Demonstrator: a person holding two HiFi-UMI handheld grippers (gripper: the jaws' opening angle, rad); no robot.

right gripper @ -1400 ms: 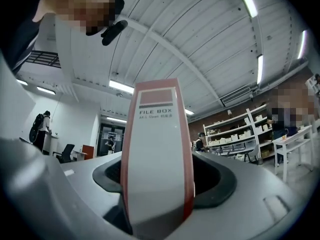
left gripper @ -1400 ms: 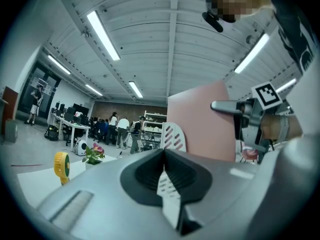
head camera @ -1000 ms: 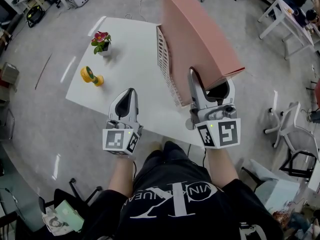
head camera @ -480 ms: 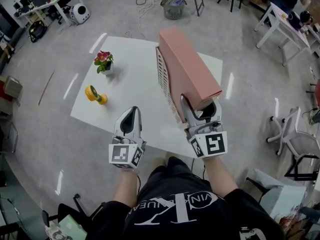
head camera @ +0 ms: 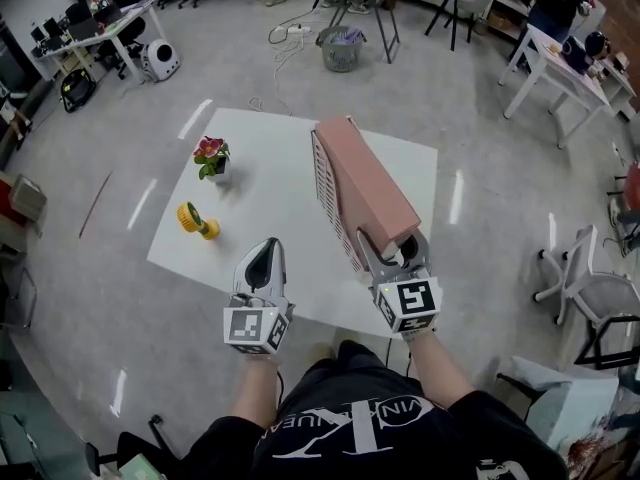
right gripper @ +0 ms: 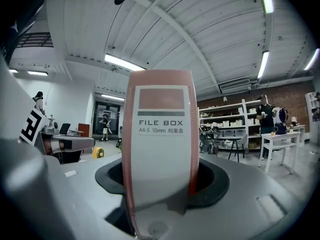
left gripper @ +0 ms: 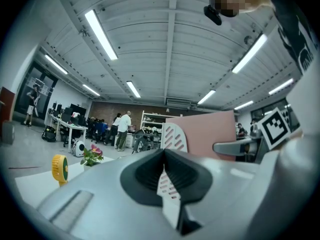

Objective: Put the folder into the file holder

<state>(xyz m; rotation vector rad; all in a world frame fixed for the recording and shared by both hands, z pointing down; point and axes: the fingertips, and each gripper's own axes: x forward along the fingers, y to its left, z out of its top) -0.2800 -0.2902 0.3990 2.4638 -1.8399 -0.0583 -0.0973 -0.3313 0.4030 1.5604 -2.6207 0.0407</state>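
The right gripper (head camera: 393, 255) gripped the pink folder (head camera: 366, 182) at its spine, jaws wide. The folder reached toward 11 o'clock, along the white file holder (head camera: 327, 190) on the table (head camera: 270, 218). The left gripper (head camera: 264, 256) kept its jaws together, empty.

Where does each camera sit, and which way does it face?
Head view: on the person's head, steeply down at the table; both forearms, left gripper and right gripper show.
Left gripper view: on the left gripper, level along its shut jaws toward the file holder.
Right gripper view: on the right gripper, facing the folder spine clamped in its jaws.
Shared: all three show the folder.
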